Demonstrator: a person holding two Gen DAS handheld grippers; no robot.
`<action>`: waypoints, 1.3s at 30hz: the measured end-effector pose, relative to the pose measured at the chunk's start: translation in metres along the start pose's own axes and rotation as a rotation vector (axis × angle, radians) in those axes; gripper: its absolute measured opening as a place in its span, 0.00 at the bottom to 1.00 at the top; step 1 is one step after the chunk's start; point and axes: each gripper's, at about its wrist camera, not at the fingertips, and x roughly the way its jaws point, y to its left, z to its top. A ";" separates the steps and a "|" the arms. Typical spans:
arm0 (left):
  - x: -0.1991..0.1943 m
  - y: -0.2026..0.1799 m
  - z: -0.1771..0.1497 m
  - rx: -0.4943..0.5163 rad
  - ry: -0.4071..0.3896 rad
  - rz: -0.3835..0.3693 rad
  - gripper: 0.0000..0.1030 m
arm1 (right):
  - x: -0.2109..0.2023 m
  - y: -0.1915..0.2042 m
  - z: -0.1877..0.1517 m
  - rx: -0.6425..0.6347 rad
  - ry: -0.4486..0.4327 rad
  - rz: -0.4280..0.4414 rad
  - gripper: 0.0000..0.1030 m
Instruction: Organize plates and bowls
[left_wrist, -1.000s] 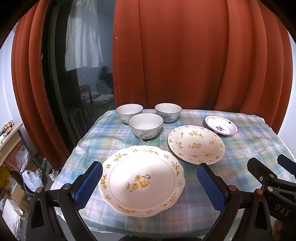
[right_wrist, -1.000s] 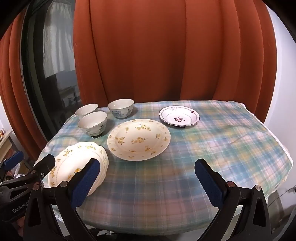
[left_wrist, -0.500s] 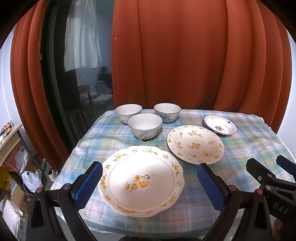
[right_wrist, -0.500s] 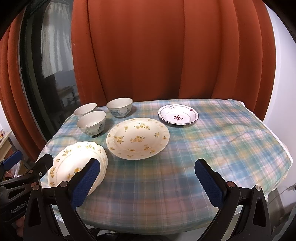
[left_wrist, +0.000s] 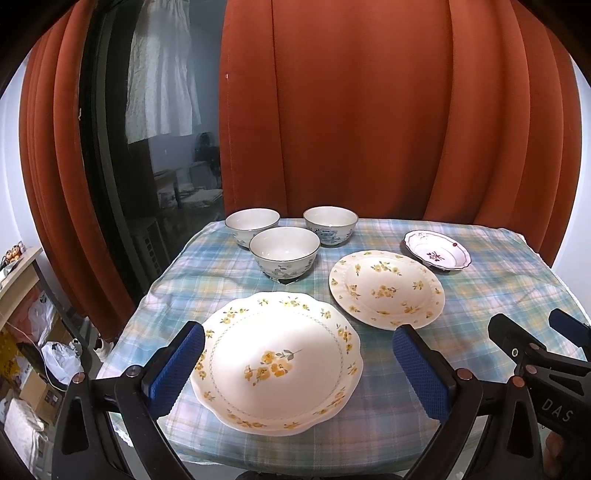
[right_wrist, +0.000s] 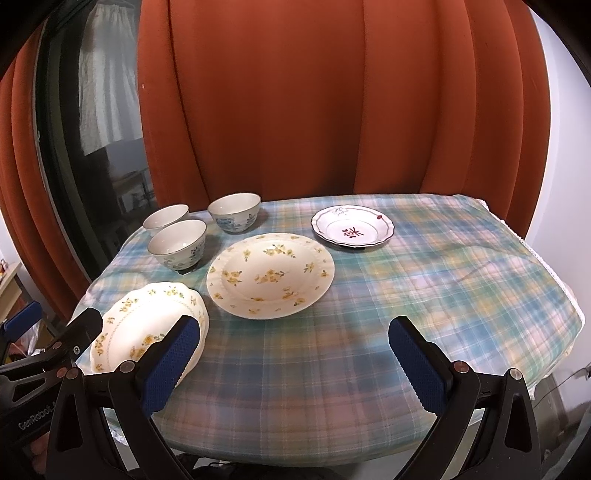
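Observation:
A scalloped plate with yellow flowers (left_wrist: 277, 363) (right_wrist: 147, 325) lies at the table's near left. A round plate with yellow flowers (left_wrist: 386, 288) (right_wrist: 269, 278) sits in the middle. Farther right rests a small dish with a maroon mark (left_wrist: 437, 254) (right_wrist: 352, 229). Three white and blue bowls (left_wrist: 284, 254) (left_wrist: 252, 223) (left_wrist: 330, 225) (right_wrist: 177, 243) cluster at the back left. My left gripper (left_wrist: 297, 354) hovers open above the scalloped plate. My right gripper (right_wrist: 295, 345) hangs open over bare cloth near the front edge. Neither holds anything.
The table wears a blue and green plaid cloth (right_wrist: 443, 288). Red-orange curtains (left_wrist: 351, 110) hang right behind it, with a dark window (left_wrist: 155, 129) at the left. Shelves and bags (left_wrist: 33, 350) stand on the floor to the left.
Both grippers have drifted slightly, so the table sits a little lower in the views. The dishes have not moved, and both grippers stay open.

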 end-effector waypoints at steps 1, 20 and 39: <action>0.000 0.000 0.000 0.000 0.000 0.000 0.99 | 0.000 0.000 0.000 -0.001 -0.001 0.000 1.00; 0.004 -0.006 0.002 0.005 0.005 -0.006 0.99 | 0.007 -0.006 0.001 0.005 0.003 0.000 1.00; 0.005 -0.007 0.002 0.005 0.007 -0.007 0.99 | 0.009 -0.010 0.001 0.006 0.007 0.001 1.00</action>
